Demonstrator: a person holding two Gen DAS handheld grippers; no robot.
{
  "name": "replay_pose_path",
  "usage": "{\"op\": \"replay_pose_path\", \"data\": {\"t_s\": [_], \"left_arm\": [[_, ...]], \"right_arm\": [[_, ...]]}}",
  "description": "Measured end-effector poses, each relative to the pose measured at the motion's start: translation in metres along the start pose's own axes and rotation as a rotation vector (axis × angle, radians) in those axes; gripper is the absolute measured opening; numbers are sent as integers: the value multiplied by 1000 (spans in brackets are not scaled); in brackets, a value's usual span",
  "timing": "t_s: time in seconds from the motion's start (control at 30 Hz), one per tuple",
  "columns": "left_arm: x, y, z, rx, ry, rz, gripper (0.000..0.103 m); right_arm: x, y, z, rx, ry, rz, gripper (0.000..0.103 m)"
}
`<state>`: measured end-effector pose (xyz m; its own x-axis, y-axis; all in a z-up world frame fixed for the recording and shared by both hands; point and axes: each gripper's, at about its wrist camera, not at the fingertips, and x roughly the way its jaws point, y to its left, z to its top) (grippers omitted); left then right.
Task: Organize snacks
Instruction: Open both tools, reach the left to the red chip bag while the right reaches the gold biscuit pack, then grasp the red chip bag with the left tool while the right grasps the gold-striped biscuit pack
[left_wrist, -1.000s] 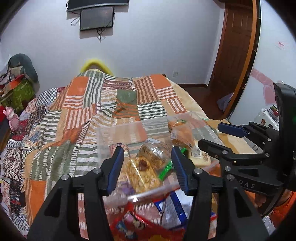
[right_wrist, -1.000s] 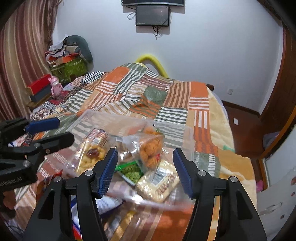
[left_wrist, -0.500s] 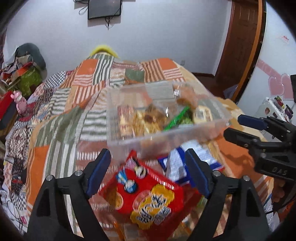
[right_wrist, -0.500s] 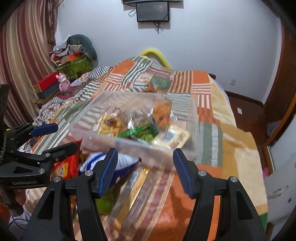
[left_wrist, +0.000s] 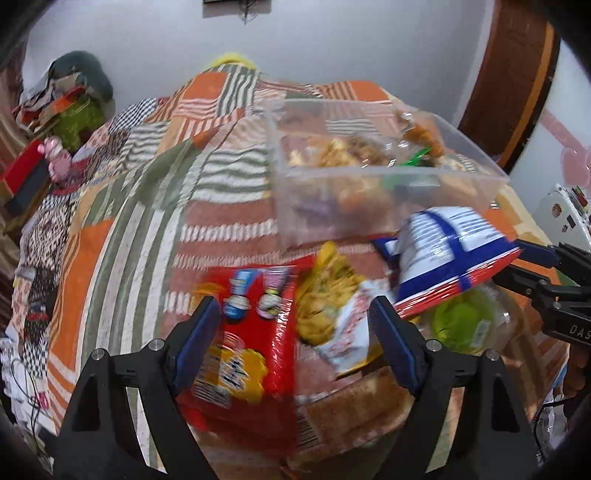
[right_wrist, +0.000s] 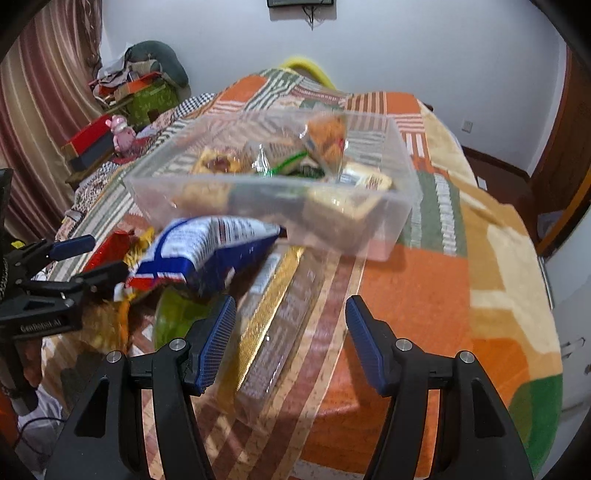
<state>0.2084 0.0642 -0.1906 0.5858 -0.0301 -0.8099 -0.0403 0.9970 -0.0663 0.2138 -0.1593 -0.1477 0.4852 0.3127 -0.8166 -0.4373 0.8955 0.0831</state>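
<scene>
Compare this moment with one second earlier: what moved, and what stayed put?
Both grippers, left gripper and right gripper, pulled back from over the clear bin to the loose packets, such as the red bag. Nothing was grasped. Both remain open; the bin's snacks look unchanged.

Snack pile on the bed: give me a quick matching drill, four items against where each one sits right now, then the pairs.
Items:
1. red snack bag
2. blue-and-white bag
3. clear bin
4. gold-edged packet

Places:
A. in front of the open right tool
B. farthest back on the quilt, holding snacks
C. between the open left tool's fingers
D. leaning against the bin's near wall

Pairs: 1-C, 2-D, 3-B, 4-A
</scene>
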Motion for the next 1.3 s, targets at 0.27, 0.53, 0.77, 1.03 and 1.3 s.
{"op": "replay_pose_path", "data": {"t_s": [0.27, 0.53, 0.77, 1.03, 1.3], "left_arm": [[0, 36, -11, -61, 10, 11, 83], [14, 61, -18, -34, 27, 95, 85], [37, 78, -16, -90, 64, 51, 89], [30, 75, -15, -68, 40, 31, 72], [8, 68, -14, -84, 4, 20, 71]], "right_arm": [[10, 3, -4, 21, 32, 26, 61], [22, -1, 1, 78, 60, 49, 61], [23, 4, -2, 68, 57, 43, 52], [15, 1, -7, 57, 37, 28, 34], [-7, -10, -9, 64, 3, 13, 33]]}}
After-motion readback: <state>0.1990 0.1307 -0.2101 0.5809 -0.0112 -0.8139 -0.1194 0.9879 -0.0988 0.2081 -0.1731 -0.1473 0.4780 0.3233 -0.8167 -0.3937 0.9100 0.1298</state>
